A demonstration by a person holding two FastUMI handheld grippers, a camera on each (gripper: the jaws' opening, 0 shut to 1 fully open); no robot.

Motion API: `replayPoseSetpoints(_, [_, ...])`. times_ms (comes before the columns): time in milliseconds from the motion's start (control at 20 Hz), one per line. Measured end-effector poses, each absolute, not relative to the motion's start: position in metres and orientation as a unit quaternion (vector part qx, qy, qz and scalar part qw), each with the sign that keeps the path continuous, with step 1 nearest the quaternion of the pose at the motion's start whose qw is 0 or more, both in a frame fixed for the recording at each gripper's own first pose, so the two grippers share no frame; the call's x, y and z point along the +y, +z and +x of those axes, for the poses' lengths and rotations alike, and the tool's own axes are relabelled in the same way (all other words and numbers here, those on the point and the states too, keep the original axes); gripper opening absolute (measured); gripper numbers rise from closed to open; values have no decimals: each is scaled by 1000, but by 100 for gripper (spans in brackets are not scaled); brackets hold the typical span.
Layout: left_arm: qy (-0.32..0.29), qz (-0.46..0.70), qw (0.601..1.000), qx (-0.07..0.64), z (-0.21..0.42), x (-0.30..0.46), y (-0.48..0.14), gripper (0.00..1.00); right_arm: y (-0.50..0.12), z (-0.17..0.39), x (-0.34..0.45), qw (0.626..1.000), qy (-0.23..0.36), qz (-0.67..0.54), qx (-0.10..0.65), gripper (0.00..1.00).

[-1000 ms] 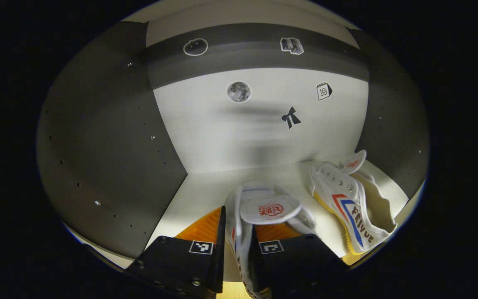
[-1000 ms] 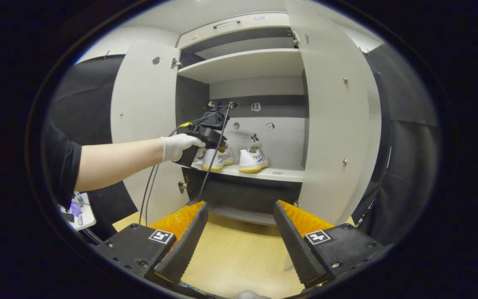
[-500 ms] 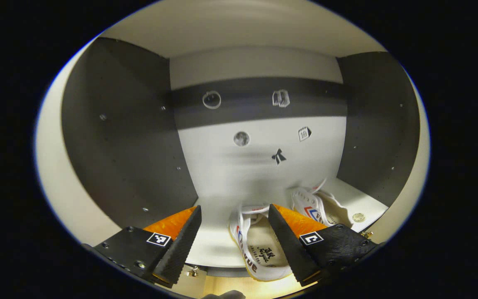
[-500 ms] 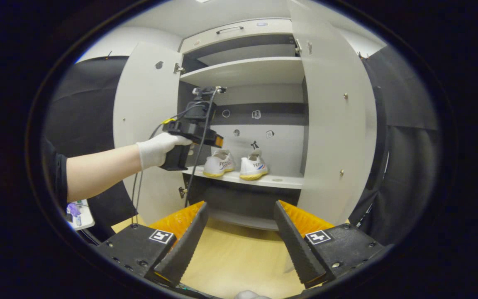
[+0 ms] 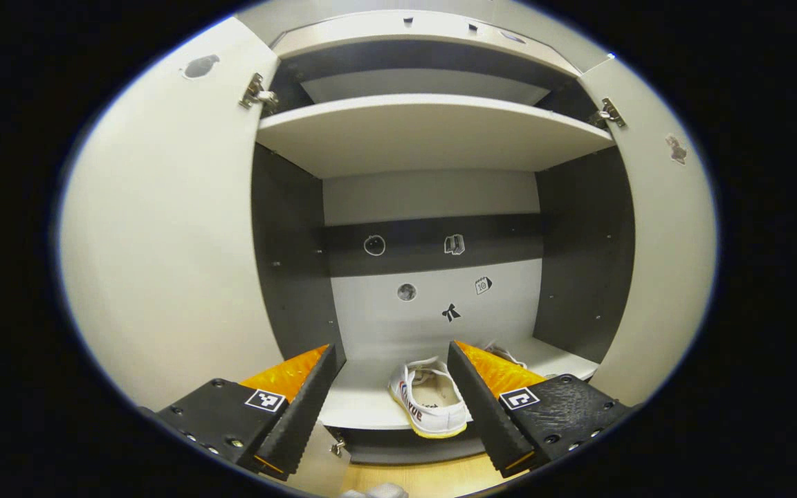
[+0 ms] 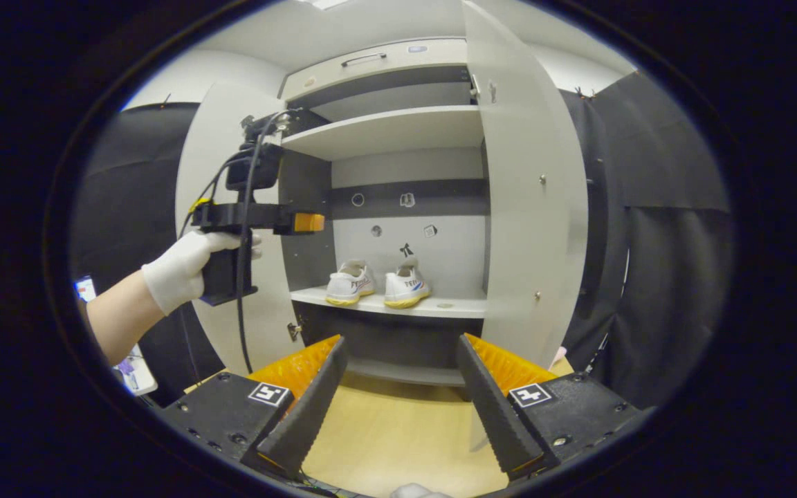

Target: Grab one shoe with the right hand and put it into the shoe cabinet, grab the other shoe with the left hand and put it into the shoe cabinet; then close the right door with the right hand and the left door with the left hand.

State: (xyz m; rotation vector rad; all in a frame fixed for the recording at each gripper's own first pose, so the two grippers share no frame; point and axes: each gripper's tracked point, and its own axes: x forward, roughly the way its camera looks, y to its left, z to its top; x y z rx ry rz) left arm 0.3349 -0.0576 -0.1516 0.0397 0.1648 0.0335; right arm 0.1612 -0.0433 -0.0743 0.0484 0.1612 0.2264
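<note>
- Both shoes are on the middle shelf (image 6: 440, 306) of the shoe cabinet (image 6: 398, 76), side by side: the left shoe (image 6: 349, 282) and the right shoe (image 6: 405, 285) sit at about 12 o'clock in the right gripper view.
- The left gripper (image 5: 391, 398) is released, jaws apart and empty; the right gripper (image 6: 402, 398) is likewise spread and holds nothing.
- Risk: the left shoe's heel (image 5: 433, 422) lies close to the shelf's front edge, so a closing door may catch it and stay ajar.
- Risk: the cable (image 6: 241, 277) hanging off the left gripper, at 9 o'clock beside the left door (image 6: 222, 138), could snag or get pinched there.
- Risk: the right door (image 6: 516, 207) stands wide at 2 o'clock; a push near its hinge would likely slip.
- Surface and room: pale wood floor (image 6: 391, 436) at 6 o'clock, dark cloth (image 6: 654, 228) at 3 o'clock, small stickers (image 5: 448, 312) on the back panel.
</note>
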Motion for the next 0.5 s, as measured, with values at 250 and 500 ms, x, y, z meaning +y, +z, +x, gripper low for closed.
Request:
replayPoseSetpoints(250, [21, 29, 997, 62, 263, -47, -147, 96, -70, 143, -41, 993, 92, 27, 75, 100])
replayPoseSetpoints(500, [14, 11, 998, 62, 195, -43, -152, 96, -65, 126, -41, 995, 72, 23, 70, 100])
